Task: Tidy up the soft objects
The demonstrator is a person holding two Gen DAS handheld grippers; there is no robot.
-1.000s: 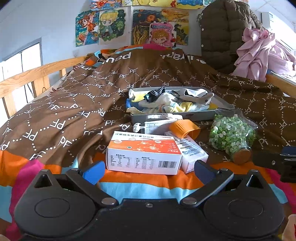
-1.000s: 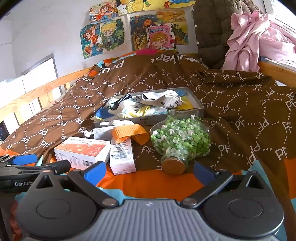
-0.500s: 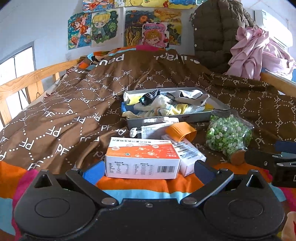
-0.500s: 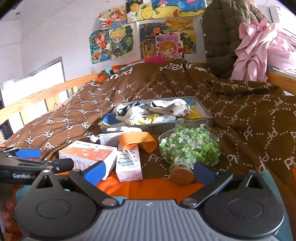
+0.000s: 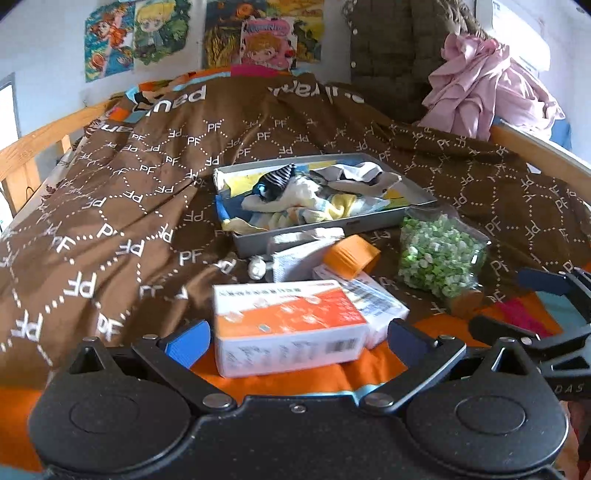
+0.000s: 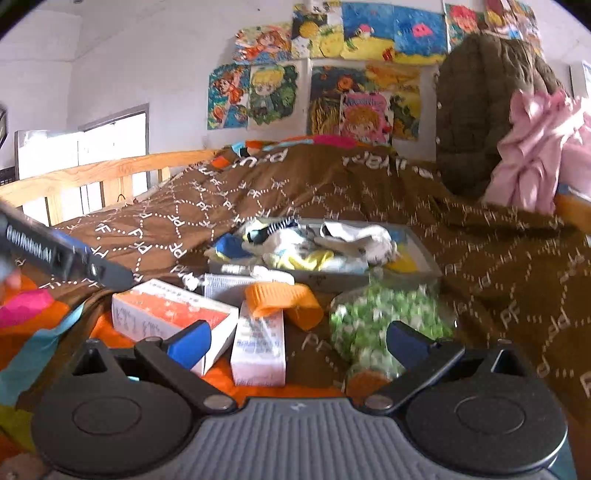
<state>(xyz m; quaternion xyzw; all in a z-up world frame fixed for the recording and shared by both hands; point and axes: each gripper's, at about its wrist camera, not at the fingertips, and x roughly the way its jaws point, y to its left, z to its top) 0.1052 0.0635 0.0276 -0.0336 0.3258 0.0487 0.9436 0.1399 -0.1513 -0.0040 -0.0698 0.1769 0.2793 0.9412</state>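
Left gripper (image 5: 297, 341): jaws apart, holding nothing; the orange-and-white box (image 5: 290, 326) lies on the bed just beyond and between the blue fingertips (image 5: 186, 345).
Right gripper (image 6: 297, 341): jaws apart, holding nothing; a narrow white box (image 6: 258, 345) lies beyond the gap.

Soft objects: socks and small cloth pieces (image 5: 314, 199), striped, white and yellow, heaped in a grey tray (image 5: 332, 230) in the middle of the bed.

Left wrist view only: the right gripper's black body at the right edge; a small white item (image 5: 256, 267) near the tray's near left corner.
Right wrist view only: the left gripper's black arm at the left edge with partly legible white lettering, too blurred to read; a window (image 6: 110, 162) at far left; the upper row of wall pictures (image 6: 391, 29).

Surroundings: brown quilt (image 5: 122, 206) over an orange, pink and blue sheet (image 5: 291, 376); wooden bed rail (image 6: 92, 175); orange band (image 5: 351, 254) resting on the white box; clear bag of green and white pieces (image 5: 439, 258) with a cork-coloured end (image 5: 463, 301), right of the boxes; a white packet (image 5: 295, 254) against the tray's near wall. The boxes, band and bag lie between the grippers and the tray. Far right: dark padded coat (image 5: 399, 55), pink garment (image 5: 487, 92).

Writing: "PF" repeated on the quilt; larger white lettering at its far end, upside down. Box print and barcode illegible.
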